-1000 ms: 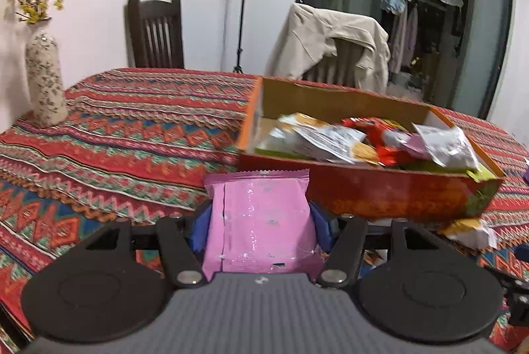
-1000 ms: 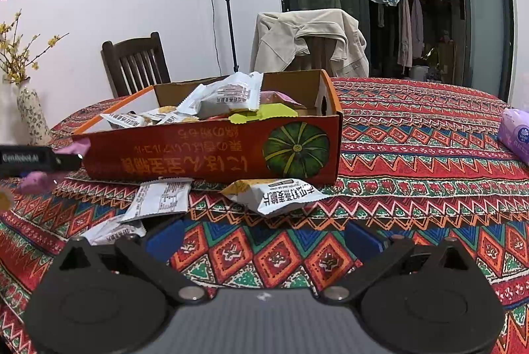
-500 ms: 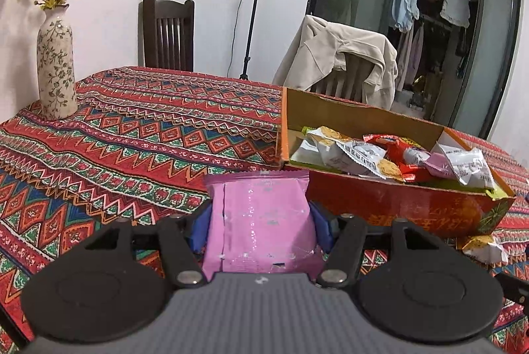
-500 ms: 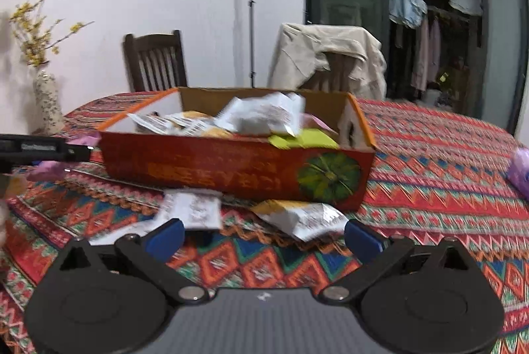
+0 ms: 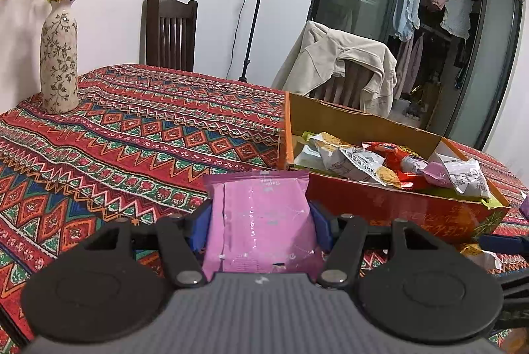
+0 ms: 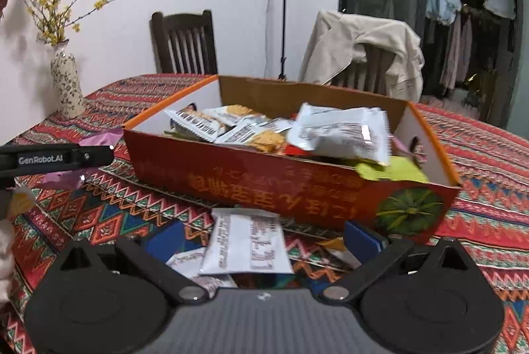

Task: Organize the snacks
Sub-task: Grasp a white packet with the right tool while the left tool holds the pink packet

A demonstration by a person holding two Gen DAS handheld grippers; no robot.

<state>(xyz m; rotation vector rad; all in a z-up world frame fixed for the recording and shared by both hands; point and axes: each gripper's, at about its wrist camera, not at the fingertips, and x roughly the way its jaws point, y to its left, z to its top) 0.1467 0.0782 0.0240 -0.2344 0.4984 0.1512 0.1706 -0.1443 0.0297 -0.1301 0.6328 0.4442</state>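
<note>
Between my left tongs (image 5: 259, 218) sits a pink snack packet (image 5: 261, 221), pinched for the box (image 6: 297, 195); right tongs (image 6: 264, 241) gape wide over a white packet (image 6: 246, 241).

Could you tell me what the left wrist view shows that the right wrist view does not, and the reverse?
Only the left wrist view shows the pink packet face-on, pressed between the left gripper pads. Only the right wrist view shows the open right gripper above a white packet lying on the tablecloth, and the pumpkin picture on the box front. Both show the orange snack box full of packets, the vase and the jacket-draped chair.
</note>
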